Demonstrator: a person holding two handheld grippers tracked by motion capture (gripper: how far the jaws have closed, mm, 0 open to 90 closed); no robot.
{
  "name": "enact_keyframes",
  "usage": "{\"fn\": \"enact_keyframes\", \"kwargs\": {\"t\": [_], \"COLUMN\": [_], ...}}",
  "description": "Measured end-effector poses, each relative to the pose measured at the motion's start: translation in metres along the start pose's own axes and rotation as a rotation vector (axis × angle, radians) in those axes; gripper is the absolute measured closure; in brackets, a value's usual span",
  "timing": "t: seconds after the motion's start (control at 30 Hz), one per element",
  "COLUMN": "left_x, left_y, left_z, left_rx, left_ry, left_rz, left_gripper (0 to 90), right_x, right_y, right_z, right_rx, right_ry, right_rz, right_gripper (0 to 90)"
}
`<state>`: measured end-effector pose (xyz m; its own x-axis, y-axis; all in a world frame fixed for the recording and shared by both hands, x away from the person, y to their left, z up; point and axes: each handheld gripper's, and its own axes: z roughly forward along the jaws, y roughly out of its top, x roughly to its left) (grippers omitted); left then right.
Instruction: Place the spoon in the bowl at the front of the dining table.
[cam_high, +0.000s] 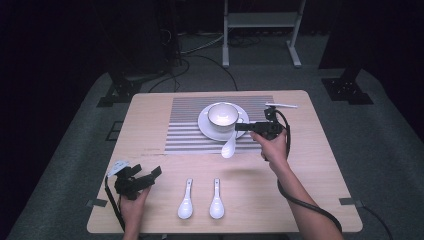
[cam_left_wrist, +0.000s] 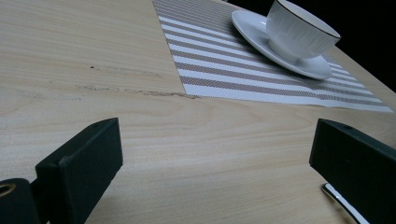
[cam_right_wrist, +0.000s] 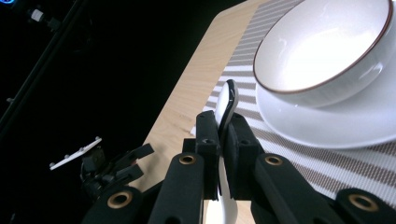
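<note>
White ceramic spoon (cam_high: 229, 146), glossy, short curved handle clamped edge-on in right gripper (cam_high: 241, 127), bowl end hanging beside saucer (cam_high: 207, 129). Left gripper (cam_high: 150, 176) gaping, nothing between jaws.

White ceramic spoon (cam_high: 229, 146), clamped by its handle, bowl hanging beside the saucer (cam_high: 206, 127).

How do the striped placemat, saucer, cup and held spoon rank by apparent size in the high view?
1. striped placemat
2. saucer
3. cup
4. held spoon, though it hangs tilted from the right gripper's jaws, so it may be foreshortened.
</note>
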<state>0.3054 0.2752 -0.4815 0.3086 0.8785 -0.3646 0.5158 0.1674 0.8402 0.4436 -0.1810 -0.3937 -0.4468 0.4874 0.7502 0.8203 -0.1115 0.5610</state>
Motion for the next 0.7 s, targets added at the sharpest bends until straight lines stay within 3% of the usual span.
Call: {"fn": "enact_keyframes", "kwargs": {"t": [0.7], "left_x": [0.001], "left_y": [0.0], "left_z": [-0.001], "left_rx": [-0.004], "left_ry": [-0.002], "left_rz": [-0.006], "left_gripper": [1.2], "right_x": [0.011], "right_y": [0.039], "right_z": [0.014], "right_rx": [-0.049], "right_ry": [-0.083], "right_rz": [-0.02], "right_gripper": [84.7]}}
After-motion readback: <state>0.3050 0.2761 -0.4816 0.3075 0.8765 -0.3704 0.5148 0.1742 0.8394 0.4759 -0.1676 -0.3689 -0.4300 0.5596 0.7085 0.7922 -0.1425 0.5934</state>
